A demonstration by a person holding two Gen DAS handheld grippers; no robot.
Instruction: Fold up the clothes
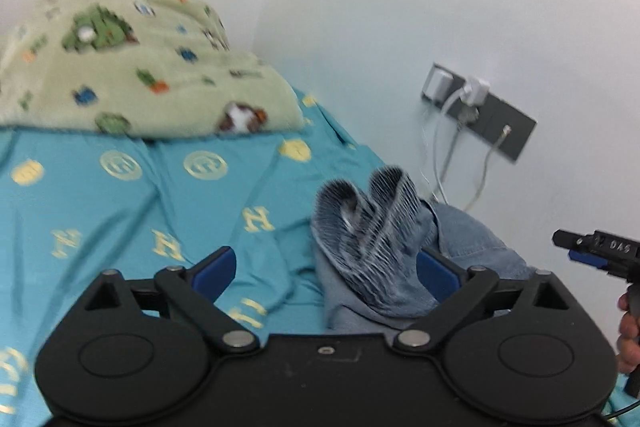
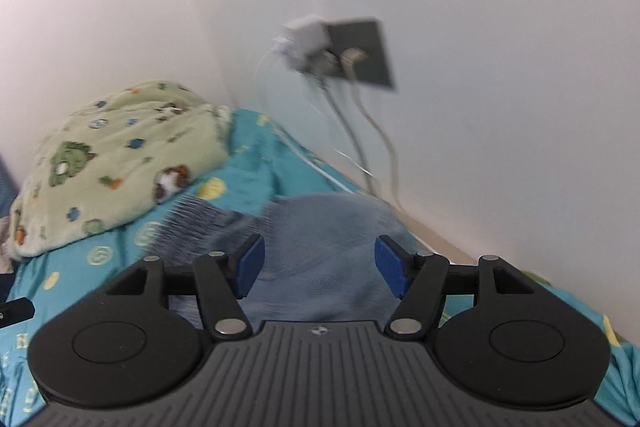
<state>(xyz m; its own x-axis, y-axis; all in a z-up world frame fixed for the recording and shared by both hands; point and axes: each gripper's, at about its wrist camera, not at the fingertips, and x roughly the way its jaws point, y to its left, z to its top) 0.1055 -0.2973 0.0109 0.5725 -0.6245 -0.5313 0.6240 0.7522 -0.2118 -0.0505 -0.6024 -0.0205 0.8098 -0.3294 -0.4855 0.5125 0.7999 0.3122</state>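
We hold our left tongs (image 1: 326, 273) spread wide, gripping nothing, above the teal bed sheet (image 1: 120, 211). The blue clothes (image 1: 376, 243) lie bunched on the bed at about one o'clock from them, near the wall. Our right tongs (image 2: 320, 265) also stand open and empty over the clothes (image 2: 320, 243). A green blanket (image 1: 132, 67) sits at eleven o'clock.

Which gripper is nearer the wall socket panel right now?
Right. The right gripper sits over the blue clothes, by the wall below the socket panel. The left gripper is farther out over the bed.
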